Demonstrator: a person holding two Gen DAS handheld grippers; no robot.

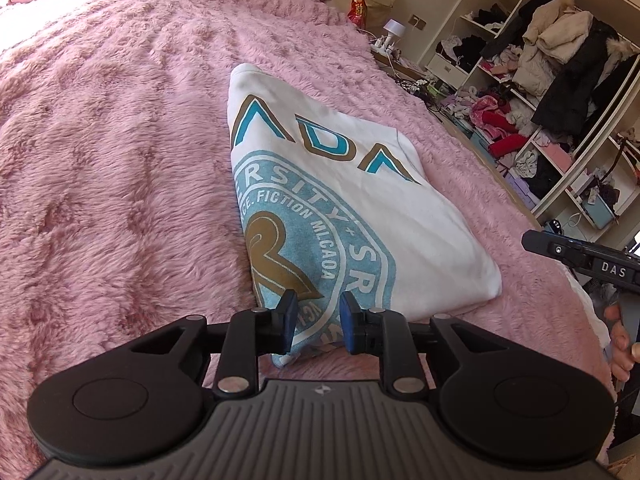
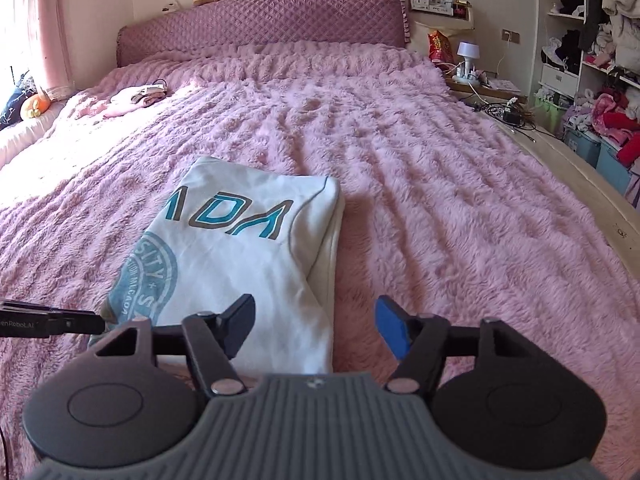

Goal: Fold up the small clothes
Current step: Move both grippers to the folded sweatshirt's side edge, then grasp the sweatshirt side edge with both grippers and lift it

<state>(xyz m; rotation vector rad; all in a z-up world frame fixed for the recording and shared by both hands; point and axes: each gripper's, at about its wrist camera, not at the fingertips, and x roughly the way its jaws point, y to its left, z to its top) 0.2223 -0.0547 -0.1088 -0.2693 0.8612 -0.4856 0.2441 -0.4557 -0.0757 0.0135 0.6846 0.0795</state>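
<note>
While folded, shirt (image 1: 344, 184) on bedspread (image 1: 120, 140)

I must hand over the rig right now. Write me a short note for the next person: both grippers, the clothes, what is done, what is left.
Left hand-held gripper: open, its fingers on either side of the near corner of the shirt, not closed on it.
Right hand-held gripper: open wide, holds nothing, over the shirt's near right edge.
Shirt: white with a blue print, lies on the pink blanket, already folded into a narrow strip with the sides tucked in.
Left to do, probably: fold the strip across its length once more. A small pink pile far up the bed may be next.
</note>
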